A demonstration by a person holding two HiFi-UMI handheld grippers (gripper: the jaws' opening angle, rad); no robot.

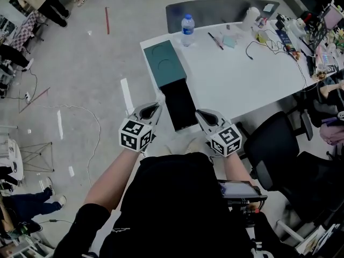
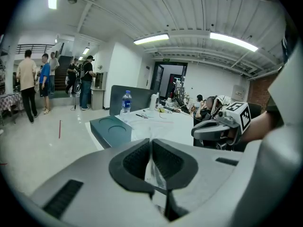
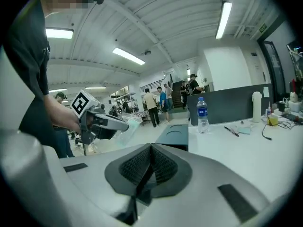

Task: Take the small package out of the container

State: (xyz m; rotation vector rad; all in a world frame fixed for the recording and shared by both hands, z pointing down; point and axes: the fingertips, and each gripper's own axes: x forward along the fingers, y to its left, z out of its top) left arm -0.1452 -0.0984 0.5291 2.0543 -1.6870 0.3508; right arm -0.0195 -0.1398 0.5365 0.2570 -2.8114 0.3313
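Note:
My left gripper (image 1: 158, 98) is shut on a small clear plastic package (image 2: 154, 171). It holds the package in the air just off the table's near left corner. From the right gripper view the package (image 3: 125, 134) hangs crumpled from the left gripper (image 3: 124, 125). The container, a dark green box (image 1: 167, 63) with two round recesses, lies on the white table (image 1: 236, 85). A black panel (image 1: 180, 105) lies against its near end. My right gripper (image 1: 199, 113) hovers beside the black panel, shut with nothing between its pads (image 3: 163, 164).
A water bottle (image 1: 187, 29) stands behind the green box. Pens, cables and desk clutter (image 1: 279, 34) lie at the table's far right. A black office chair (image 1: 271, 144) stands right of me. People (image 1: 45, 1) stand on the floor at far left.

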